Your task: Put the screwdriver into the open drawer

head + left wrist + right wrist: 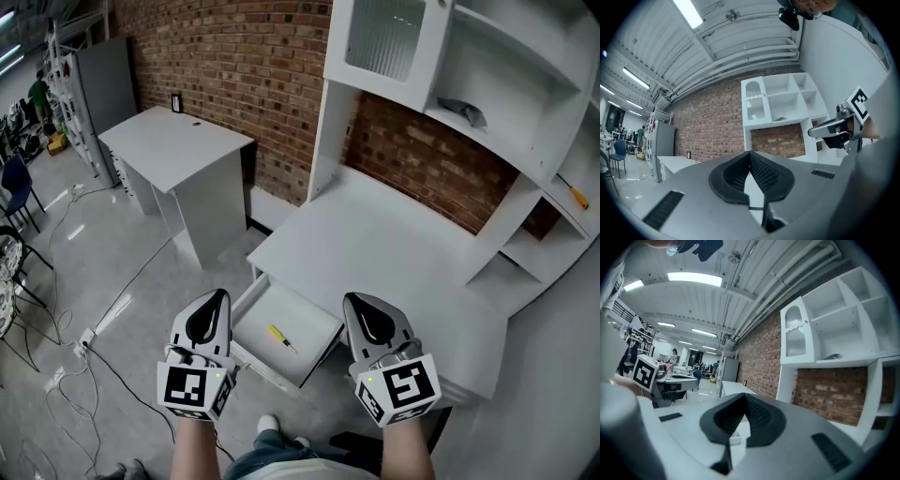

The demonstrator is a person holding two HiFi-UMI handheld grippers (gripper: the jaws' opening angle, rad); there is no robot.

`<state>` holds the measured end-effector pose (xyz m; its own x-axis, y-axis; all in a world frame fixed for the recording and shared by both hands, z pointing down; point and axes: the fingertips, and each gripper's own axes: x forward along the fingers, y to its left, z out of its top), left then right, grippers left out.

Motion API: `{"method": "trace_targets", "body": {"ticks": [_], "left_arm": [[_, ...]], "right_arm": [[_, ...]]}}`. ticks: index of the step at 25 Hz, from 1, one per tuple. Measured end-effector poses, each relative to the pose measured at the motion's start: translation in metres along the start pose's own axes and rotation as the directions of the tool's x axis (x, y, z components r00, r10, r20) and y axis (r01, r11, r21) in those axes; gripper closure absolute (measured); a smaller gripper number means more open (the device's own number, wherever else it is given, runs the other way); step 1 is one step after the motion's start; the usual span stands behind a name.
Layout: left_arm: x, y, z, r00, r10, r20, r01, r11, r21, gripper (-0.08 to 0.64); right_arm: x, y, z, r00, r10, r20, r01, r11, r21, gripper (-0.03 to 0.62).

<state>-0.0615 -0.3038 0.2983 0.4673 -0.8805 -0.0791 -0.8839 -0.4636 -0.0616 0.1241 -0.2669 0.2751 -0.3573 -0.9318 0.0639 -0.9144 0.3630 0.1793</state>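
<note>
A yellow-handled screwdriver lies inside the open white drawer, which is pulled out from the white desk. Both grippers hang level in front of the drawer and above it, apart from the screwdriver. My left gripper sits over the drawer's left edge, its jaws shut and empty. At the drawer's right side, my right gripper is also shut on nothing. The left gripper view shows the right gripper from the side.
A white shelf unit stands on the desk against the brick wall; an orange-handled tool lies on a right shelf and a grey object on an upper one. A second white table stands to the left. Cables trail over the floor.
</note>
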Motion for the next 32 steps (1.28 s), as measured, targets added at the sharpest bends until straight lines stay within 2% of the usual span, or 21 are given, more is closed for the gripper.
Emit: {"method": "trace_targets", "body": {"ticks": [7,16,24,32], "left_arm": [[-0.012,-0.02,0.03,0.998,-0.018,0.06,0.015,0.999,0.047,0.546],[-0.021,-0.029,0.044,0.995,-0.034,0.089,0.027,0.996,0.08,0.546],[-0.021,-0.025,0.05,0.995,-0.023,0.102,0.015,0.997,0.08,0.546],[-0.017,-0.02,0.052,0.994,-0.006,0.112,-0.004,0.996,0.091,0.546]], "right_arm": [[-0.036,-0.02,0.02,0.996,-0.064,0.067,0.064,0.998,-0.007,0.584],[-0.056,-0.031,0.034,0.982,-0.145,0.121,0.152,0.987,-0.049,0.584],[-0.055,-0.027,0.041,0.982,-0.12,0.145,0.127,0.991,-0.043,0.584],[-0.047,-0.032,0.041,0.985,-0.089,0.146,0.087,0.996,0.02,0.584]]}}
